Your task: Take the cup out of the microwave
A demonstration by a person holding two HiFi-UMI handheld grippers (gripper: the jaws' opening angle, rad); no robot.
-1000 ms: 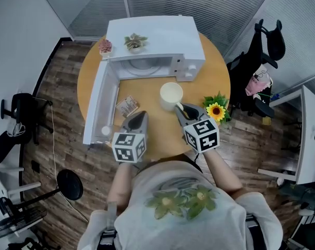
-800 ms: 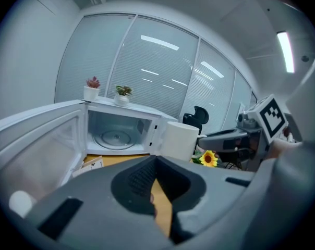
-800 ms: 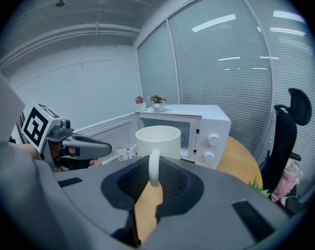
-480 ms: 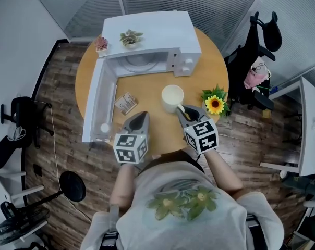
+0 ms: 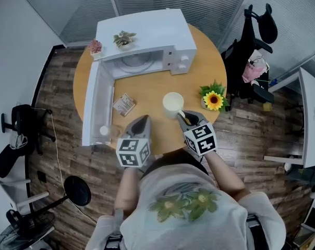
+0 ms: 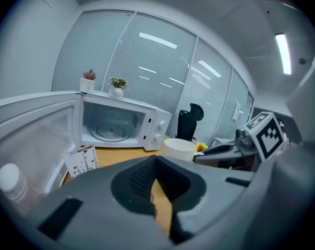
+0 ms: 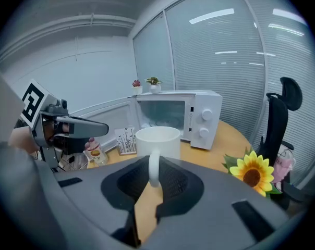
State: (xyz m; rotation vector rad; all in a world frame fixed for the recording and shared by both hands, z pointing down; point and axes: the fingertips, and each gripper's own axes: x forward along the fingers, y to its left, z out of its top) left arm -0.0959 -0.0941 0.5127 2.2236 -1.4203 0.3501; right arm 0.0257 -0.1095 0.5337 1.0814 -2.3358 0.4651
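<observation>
At the left of the head view, the white microwave (image 5: 147, 33) is seen with its door (image 5: 92, 105) swung open. At lower centre the left gripper (image 5: 143, 117) is held with its jaws together on nothing. Just right of it, the white ceramic cup (image 5: 172, 102) is already out, over the round wooden table (image 5: 147, 90), with its handle clamped by the right gripper (image 5: 181, 114). Whether its base touches the table cannot be told. The cup is best kept upright and set down gently, clear of the artificial sunflower (image 5: 214, 100) further right, before the grip is released.
</observation>
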